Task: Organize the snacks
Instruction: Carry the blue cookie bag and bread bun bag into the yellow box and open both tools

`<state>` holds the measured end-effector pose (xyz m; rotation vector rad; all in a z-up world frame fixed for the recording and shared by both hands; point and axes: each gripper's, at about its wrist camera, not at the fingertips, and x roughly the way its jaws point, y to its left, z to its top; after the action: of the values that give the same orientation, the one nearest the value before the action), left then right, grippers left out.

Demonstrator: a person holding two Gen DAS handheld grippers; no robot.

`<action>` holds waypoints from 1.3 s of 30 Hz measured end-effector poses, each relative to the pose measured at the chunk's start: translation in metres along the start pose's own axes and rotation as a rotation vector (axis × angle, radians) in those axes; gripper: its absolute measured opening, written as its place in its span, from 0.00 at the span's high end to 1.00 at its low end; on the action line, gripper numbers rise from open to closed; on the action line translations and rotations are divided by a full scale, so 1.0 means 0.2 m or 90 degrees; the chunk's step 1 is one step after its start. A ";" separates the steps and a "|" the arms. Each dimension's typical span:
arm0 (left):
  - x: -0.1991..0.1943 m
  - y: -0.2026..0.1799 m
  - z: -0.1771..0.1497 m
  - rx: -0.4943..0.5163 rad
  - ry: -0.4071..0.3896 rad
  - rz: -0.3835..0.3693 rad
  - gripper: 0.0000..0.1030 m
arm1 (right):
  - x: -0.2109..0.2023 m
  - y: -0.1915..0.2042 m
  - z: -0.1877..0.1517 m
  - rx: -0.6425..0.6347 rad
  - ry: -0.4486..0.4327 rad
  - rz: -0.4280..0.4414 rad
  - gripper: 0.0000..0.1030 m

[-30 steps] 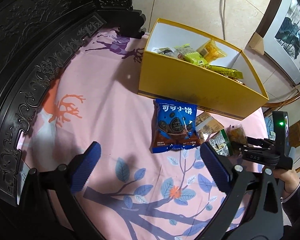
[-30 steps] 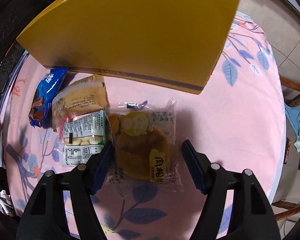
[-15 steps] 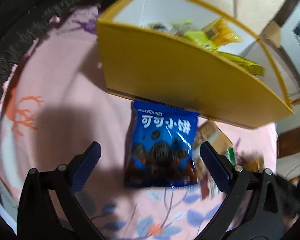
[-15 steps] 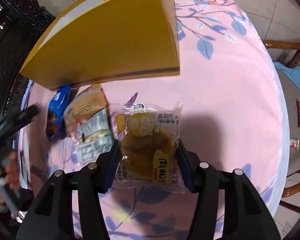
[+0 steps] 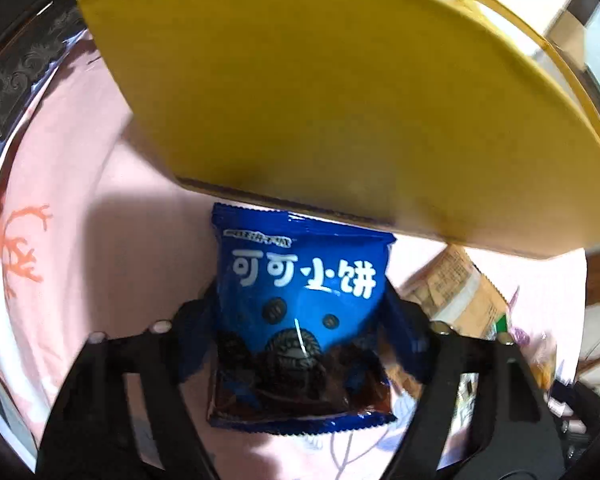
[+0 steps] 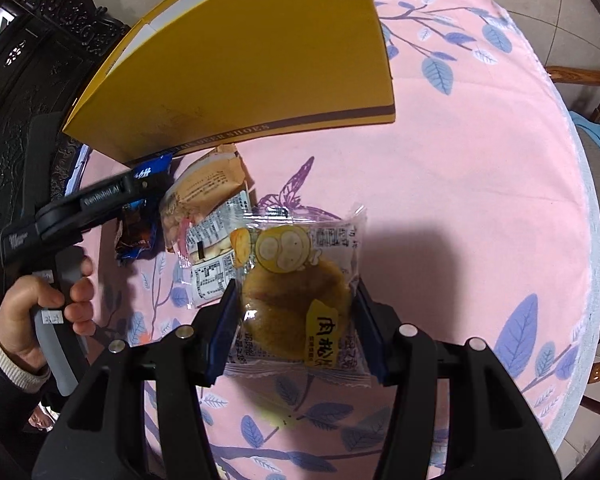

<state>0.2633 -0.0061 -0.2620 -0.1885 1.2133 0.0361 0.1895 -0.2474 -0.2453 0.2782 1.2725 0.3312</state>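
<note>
Standing yellow box, contents hidden

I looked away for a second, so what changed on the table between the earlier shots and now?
The left gripper came down over the blue cookie bag and its jaws are closing, the bag between them. The right gripper clamped the clear-wrapped cake; the lift, if any, is slight. The yellow box and the two packets beside the cake stayed put.
</note>
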 end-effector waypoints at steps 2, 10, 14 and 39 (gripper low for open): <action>-0.02 0.01 -0.03 -0.005 -0.003 -0.015 0.31 | 0.00 0.00 0.00 -0.002 -0.003 -0.001 0.47; -0.24 0.07 -0.20 -0.017 -0.034 -0.047 0.32 | -0.13 0.04 -0.03 -0.015 -0.029 0.007 0.47; -0.42 0.08 -0.26 -0.005 -0.060 -0.059 0.32 | -0.20 0.08 -0.05 -0.036 -0.043 0.016 0.47; -1.08 -0.16 0.43 0.059 -0.315 -0.134 0.31 | -0.83 0.46 0.59 -0.156 -0.315 0.036 0.47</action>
<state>0.2704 -0.0078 -0.0270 -0.2104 0.6960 -0.1505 0.2515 -0.2310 -0.0308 0.1720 0.7295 0.4321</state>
